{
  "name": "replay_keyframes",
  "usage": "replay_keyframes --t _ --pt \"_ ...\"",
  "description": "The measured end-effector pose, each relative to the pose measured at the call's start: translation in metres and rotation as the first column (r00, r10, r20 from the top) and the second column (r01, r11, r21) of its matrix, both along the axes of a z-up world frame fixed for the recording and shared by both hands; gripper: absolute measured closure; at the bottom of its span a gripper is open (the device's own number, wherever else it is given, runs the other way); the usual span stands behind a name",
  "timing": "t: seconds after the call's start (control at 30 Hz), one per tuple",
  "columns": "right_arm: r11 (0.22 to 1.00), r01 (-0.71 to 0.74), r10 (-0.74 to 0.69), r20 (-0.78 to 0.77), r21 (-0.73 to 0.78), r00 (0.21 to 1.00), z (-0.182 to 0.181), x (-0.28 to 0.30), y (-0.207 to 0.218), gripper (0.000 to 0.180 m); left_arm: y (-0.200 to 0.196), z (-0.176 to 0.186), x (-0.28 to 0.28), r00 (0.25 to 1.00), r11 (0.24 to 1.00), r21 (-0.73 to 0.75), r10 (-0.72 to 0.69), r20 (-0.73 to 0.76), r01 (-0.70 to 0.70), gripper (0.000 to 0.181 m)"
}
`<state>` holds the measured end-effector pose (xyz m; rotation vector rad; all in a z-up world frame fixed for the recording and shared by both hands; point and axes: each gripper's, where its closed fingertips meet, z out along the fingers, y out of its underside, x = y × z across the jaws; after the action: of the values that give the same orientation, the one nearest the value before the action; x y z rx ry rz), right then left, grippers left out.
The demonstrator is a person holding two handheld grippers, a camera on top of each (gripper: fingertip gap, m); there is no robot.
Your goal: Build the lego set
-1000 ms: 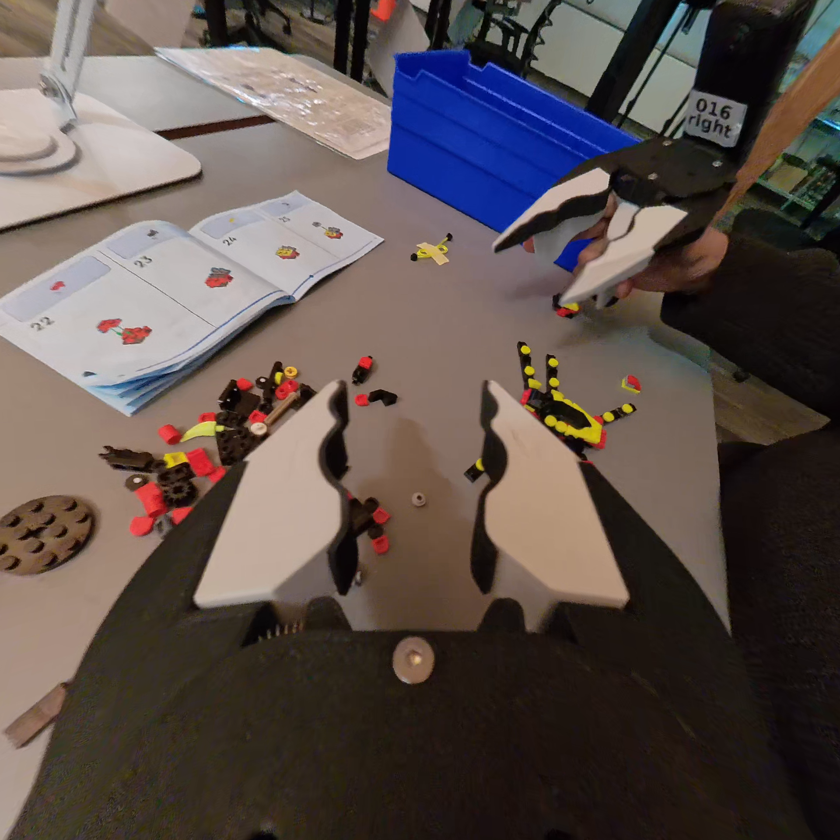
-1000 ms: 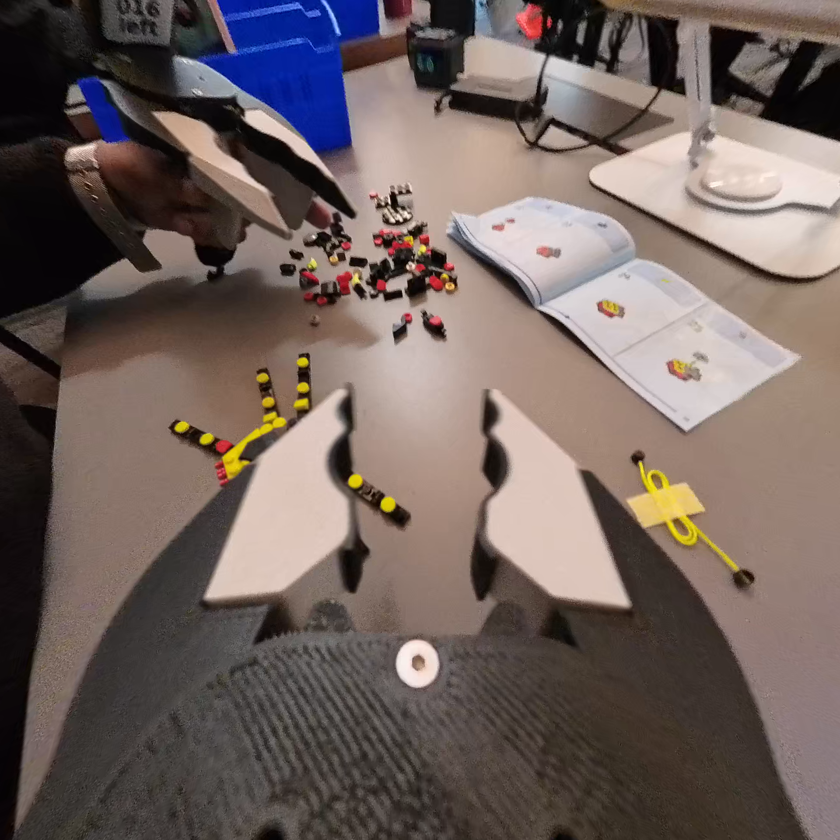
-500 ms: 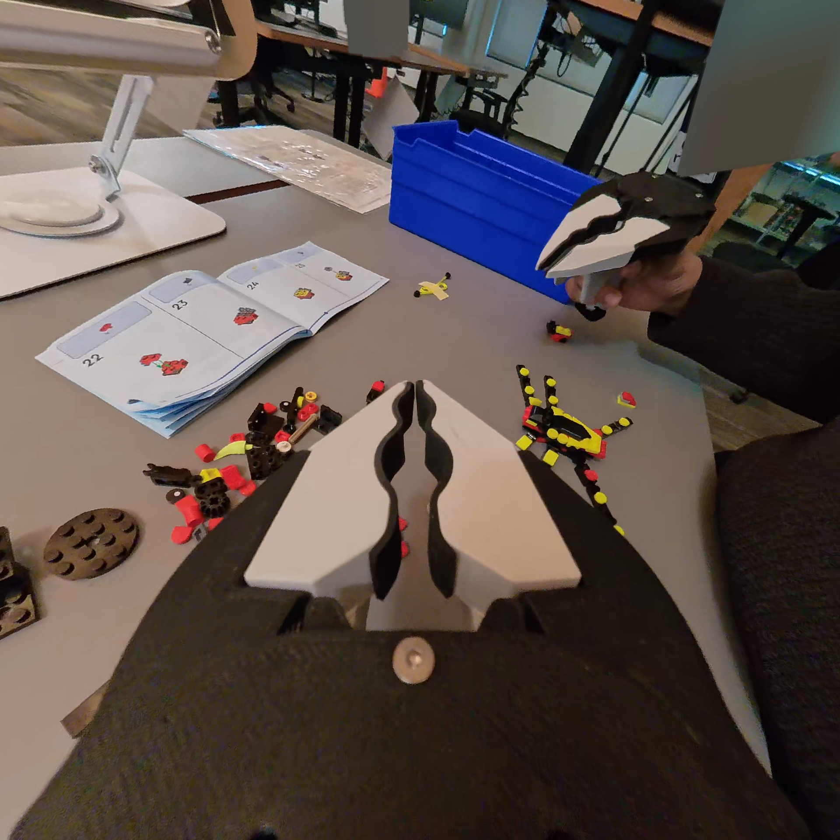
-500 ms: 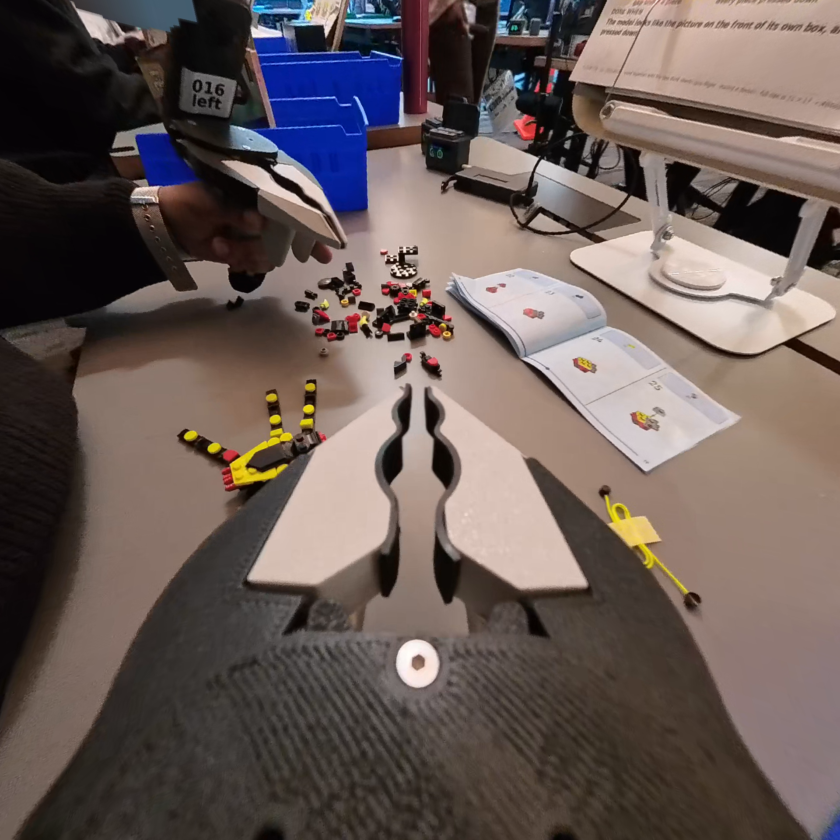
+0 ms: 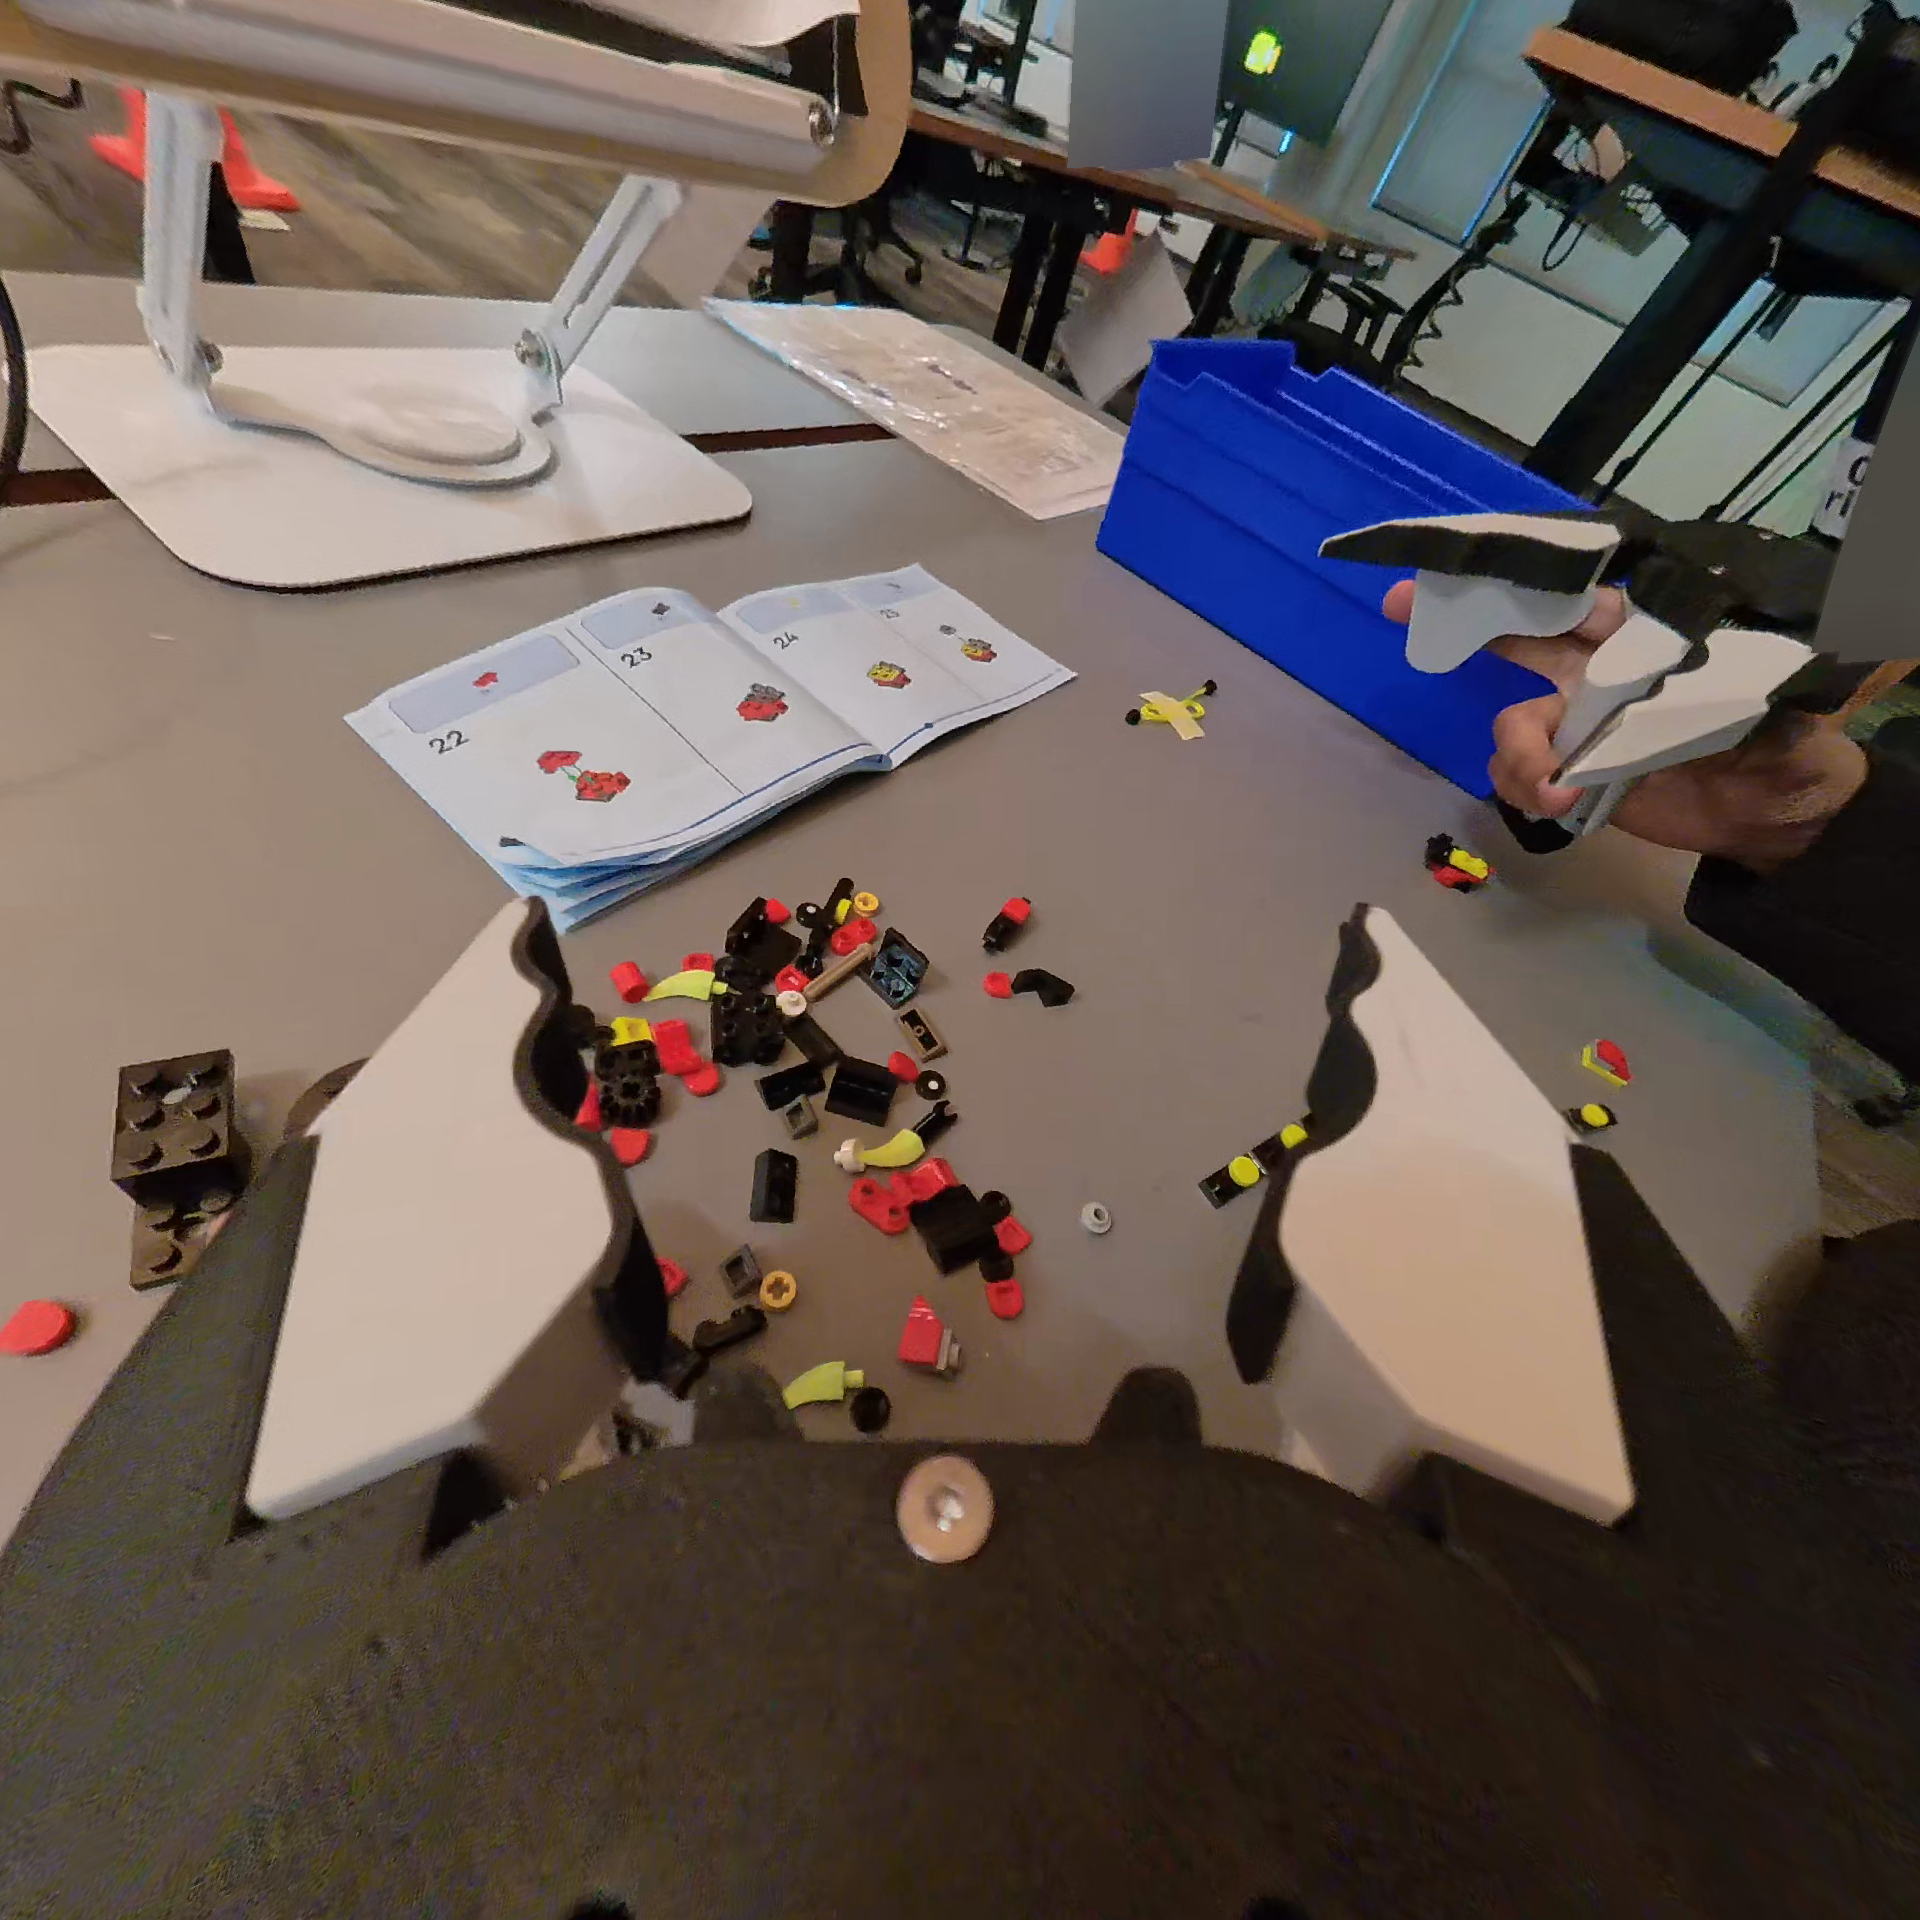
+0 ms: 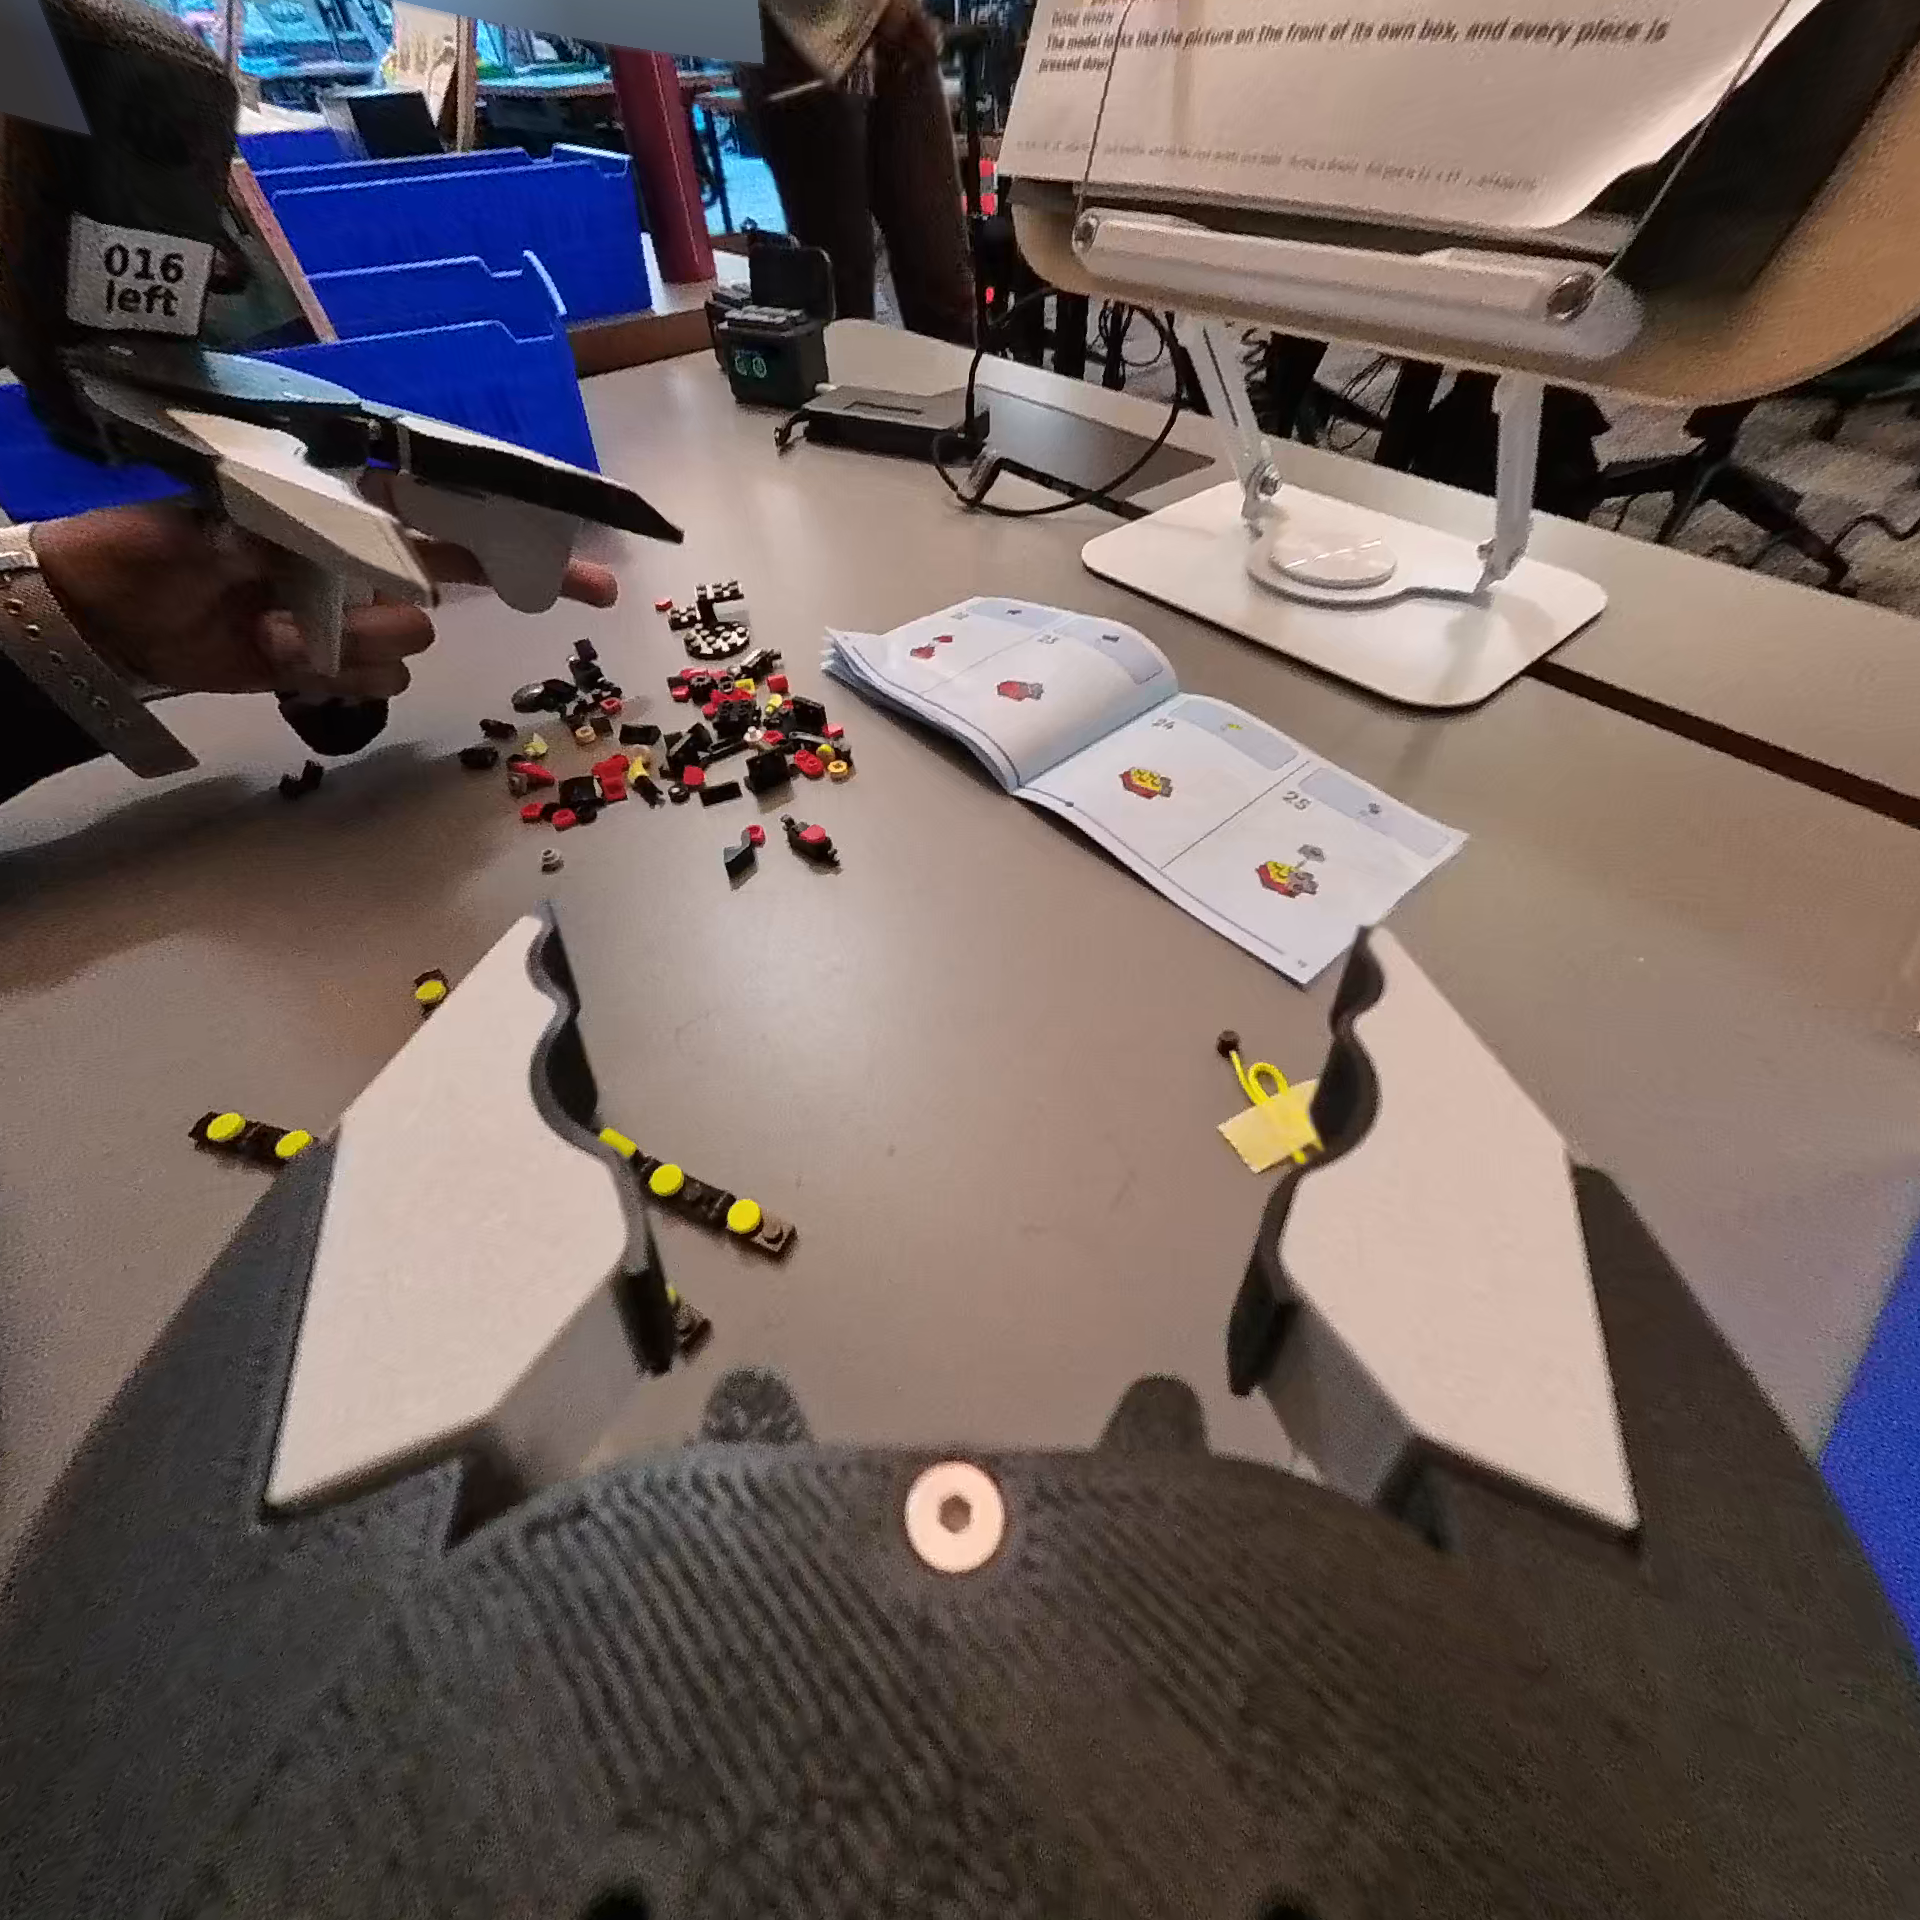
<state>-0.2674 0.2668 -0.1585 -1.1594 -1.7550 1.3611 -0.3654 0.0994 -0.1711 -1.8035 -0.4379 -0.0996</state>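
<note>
A pile of small red, black and yellow lego pieces [image 5: 831, 1081] lies on the grey table [image 5: 1195, 904]; it also shows in the right wrist view [image 6: 675, 738]. My left gripper [image 5: 945, 925] is wide open and empty above the pile. My right gripper [image 6: 951, 935] is wide open and empty above bare table. A black strip with yellow studs [image 6: 696, 1195] lies by its left finger; the part-built model is mostly hidden under that finger. The open instruction booklet [image 5: 717, 727] lies beyond the pile, and shows in the right wrist view [image 6: 1132, 758].
A blue bin [image 5: 1330, 530] stands at the back right. A white stand base [image 5: 384, 468] holds a raised board. A yellow tie with tape [image 6: 1268, 1112] lies by my right finger. A black brick stack [image 5: 177, 1132] sits at far left. A small red-yellow piece [image 5: 1460, 862] lies near the right hand. The black brick stack [image 5: 177, 1132] sits 8 cm or so from the ends of my left fingers.
Both grippers went from open to nearly shut and are now wide open. Both have also risen and tilted, so more of the room shows.
</note>
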Motion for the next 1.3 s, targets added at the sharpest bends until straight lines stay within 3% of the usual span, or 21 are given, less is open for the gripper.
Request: replay_keyframes --t 0.3,0.37,0.5,0.7,0.73,1.07,1.3 --pt "0.998 -0.006 0.005 -0.009 -0.057 1.000 0.006 0.000 -0.001 0.045 -0.007 0.004 -0.010 0.999 0.999 0.011 0.049 -0.005 -0.049 0.044" --pt "0.998 -0.001 0.001 -0.005 -0.057 1.000 0.005 -0.001 0.000 0.048 -0.021 -0.002 -0.035 0.980 0.979 -0.045 0.197 -0.036 -0.199 0.071" --pt "0.999 0.003 -0.003 0.010 -0.042 1.000 0.002 -0.001 -0.003 0.048 -0.044 0.007 -0.059 0.947 0.947 0.008 0.321 -0.022 -0.321 0.088" --pt "1.000 0.005 -0.005 0.021 -0.014 1.000 -0.001 -0.002 -0.006 0.050 -0.062 0.006 -0.064 0.949 0.949 -0.011 0.316 -0.026 -0.316 0.173" --pt "1.000 0.009 -0.009 0.022 -0.007 1.000 -0.002 -0.002 -0.005 0.051 -0.061 0.007 -0.060 0.957 0.957 -0.010 0.289 -0.024 -0.289 0.178" --pt "0.998 0.010 -0.012 -0.019 -0.069 1.000 0.022 0.011 0.003 0.077 -0.022 -0.003 0.013 0.993 0.992 -0.052 -0.118 -0.006 0.117 0.181" --pt "1.000 -0.002 0.002 0.028 -0.005 1.000 0.023 0.044 0.002 0.106 -0.006 -0.009 0.028 0.987 0.984 -0.080 -0.162 -0.012 0.161 0.178"
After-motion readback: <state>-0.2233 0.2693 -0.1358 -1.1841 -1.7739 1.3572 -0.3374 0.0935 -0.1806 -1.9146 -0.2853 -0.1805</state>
